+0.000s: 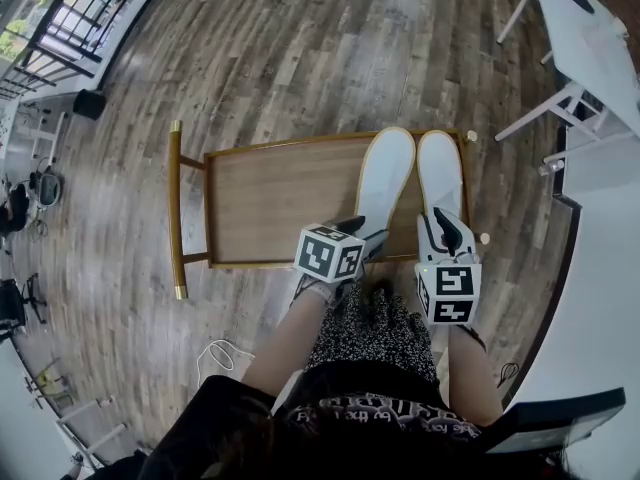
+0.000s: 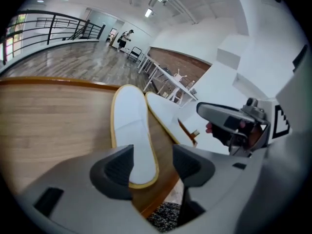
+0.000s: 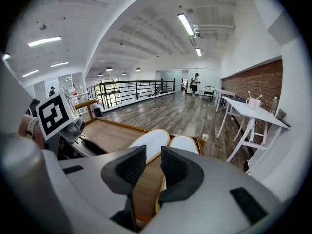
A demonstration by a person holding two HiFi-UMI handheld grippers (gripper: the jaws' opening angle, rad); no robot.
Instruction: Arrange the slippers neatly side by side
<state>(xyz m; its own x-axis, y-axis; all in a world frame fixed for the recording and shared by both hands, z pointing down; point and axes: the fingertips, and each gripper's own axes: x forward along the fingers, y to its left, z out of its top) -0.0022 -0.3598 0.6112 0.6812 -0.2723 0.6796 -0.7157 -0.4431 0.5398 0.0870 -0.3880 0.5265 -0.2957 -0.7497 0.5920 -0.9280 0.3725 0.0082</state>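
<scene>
1. Head view looks steeply down from above on the rimmed wooden surface (image 1: 280, 203) and two white, yellow-edged slippers (image 1: 388, 173).
2. Both gripper views look low along their jaws, close behind the same slippers.

What stands around

A low wooden tray table (image 1: 270, 198) with a rounded side handle (image 1: 175, 208) stands on a grey-brown plank floor (image 1: 300, 58). White tables (image 1: 590, 38) line the right (one carries a mug (image 3: 252, 102)). A black railing (image 3: 131, 89) faces a brick wall (image 3: 258, 82); a person (image 3: 195, 82) stands far off under strip lights (image 3: 187, 23)
</scene>
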